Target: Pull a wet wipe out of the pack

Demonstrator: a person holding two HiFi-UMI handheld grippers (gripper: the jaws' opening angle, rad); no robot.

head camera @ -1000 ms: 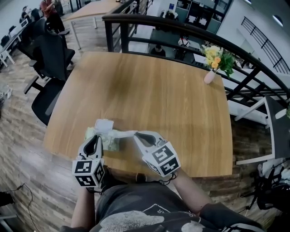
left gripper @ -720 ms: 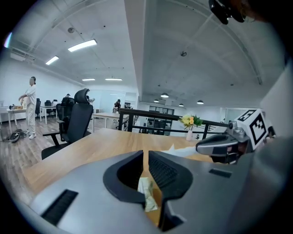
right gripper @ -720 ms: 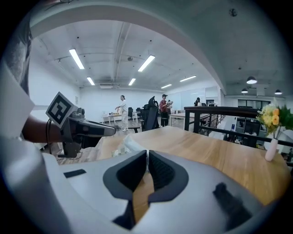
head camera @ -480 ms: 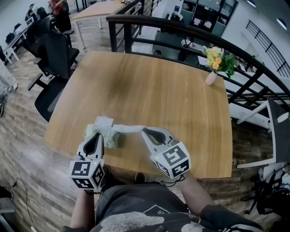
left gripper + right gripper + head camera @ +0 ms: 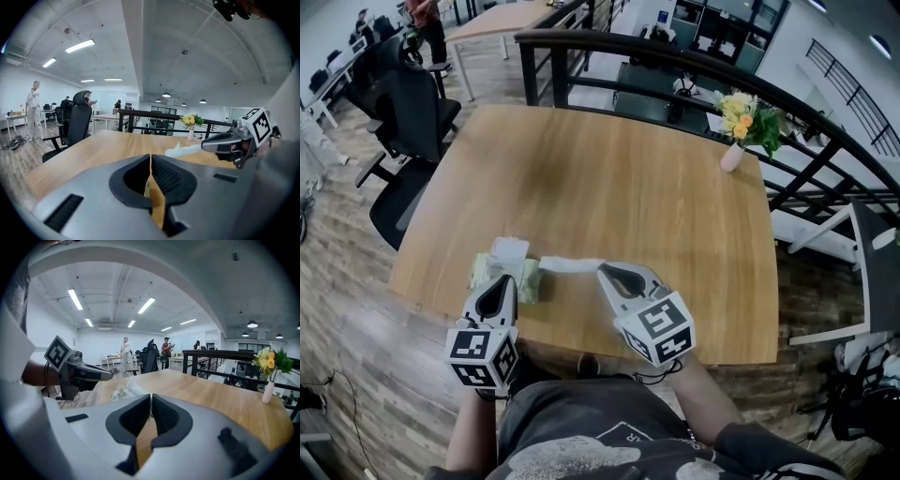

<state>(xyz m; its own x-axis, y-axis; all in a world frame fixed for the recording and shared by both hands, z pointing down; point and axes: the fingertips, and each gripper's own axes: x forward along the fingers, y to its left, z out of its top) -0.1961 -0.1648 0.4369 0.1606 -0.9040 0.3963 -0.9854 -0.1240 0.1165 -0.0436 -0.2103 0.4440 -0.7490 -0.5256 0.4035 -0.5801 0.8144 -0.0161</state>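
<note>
White tissue, thin and damp-looking, is what we are handling. In the head view the wet wipe (image 5: 570,264) stretches as a narrow band from the greenish pack (image 5: 525,277), at the near left of the wooden surface (image 5: 619,187), to the right hand-held gripper (image 5: 602,270), whose jaws are pressed together on the wipe's right end. The left hand-held gripper (image 5: 503,278) has its tip on the pack's near edge; we cannot tell whether the pack rests on the surface or hangs just above it. In the left gripper view those jaws meet at the tip, with a greenish sliver of pack in the slot behind them, so we judge that they pinch the soft wrapper. In the right gripper view the jaws lie flush, the sheet too thin to part them, and the crinkled pack sits just under the left gripper's tip. We expect the wipe to be light, floppy and easily torn, and the pack light enough to lift with it. We would therefore take the wipe by a bunched corner and anchor the pack by its wrapper beside the opening.
</note>
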